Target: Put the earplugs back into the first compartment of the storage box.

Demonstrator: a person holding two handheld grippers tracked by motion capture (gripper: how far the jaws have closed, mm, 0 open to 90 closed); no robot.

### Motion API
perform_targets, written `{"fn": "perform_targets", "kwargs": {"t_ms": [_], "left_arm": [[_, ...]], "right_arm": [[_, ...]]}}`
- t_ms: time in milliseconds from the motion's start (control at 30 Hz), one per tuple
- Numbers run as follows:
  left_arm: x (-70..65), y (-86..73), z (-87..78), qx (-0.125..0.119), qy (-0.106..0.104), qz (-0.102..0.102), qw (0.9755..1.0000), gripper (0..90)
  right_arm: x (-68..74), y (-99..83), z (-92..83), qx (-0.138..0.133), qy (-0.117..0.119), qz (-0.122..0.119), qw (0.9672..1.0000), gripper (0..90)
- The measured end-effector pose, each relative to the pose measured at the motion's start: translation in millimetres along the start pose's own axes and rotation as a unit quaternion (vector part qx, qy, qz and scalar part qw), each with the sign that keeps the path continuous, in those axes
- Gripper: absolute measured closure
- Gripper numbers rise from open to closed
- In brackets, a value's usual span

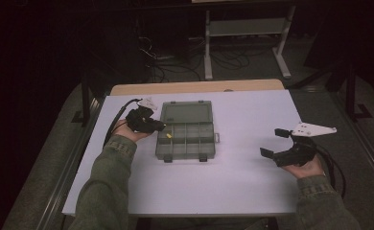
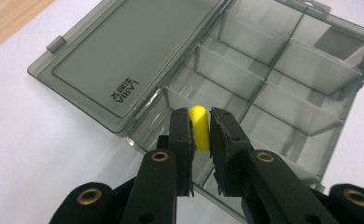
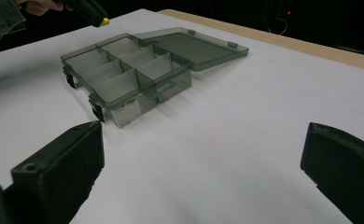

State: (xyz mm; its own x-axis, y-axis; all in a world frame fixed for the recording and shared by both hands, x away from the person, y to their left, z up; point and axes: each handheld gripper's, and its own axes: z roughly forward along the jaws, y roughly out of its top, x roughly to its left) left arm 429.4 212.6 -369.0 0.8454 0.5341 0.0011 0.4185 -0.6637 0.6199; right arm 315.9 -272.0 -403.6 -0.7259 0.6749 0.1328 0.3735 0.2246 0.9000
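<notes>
Your left gripper (image 2: 199, 135) is clamped on a small yellow cylinder (image 2: 199, 127) — holding it over the left-edge compartments of the open grey compartment box (image 1: 185, 135), lid folded flat behind. Your right gripper (image 1: 277, 142) sits well apart on the white table (image 1: 242, 182) — jaws wide, nothing in them.

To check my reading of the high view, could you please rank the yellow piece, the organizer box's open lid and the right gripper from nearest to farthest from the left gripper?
1. Yellow piece, clamped in the left gripper.
2. Open lid, just beyond, laid flat at the box's far side.
3. Right gripper, across the table at the right.
</notes>
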Motion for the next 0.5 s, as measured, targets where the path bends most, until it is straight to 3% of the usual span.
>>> {"fn": "perform_targets", "kwargs": {"t_ms": [400,500], "left_arm": [[4.0,-2.6,17.1,0.02,-0.001,-0.005,0.9998,78.1],[2.9,-3.6,20.6,0.023,-0.005,-0.007,0.9997,70.2]], "right_arm": [[-0.3,-0.2,-0.8,-0.002,0.0,0.0,1.0,0.0],[-0.4,-0.6,-0.8,-0.001,0.001,0.001,1.0,0.0]]}}
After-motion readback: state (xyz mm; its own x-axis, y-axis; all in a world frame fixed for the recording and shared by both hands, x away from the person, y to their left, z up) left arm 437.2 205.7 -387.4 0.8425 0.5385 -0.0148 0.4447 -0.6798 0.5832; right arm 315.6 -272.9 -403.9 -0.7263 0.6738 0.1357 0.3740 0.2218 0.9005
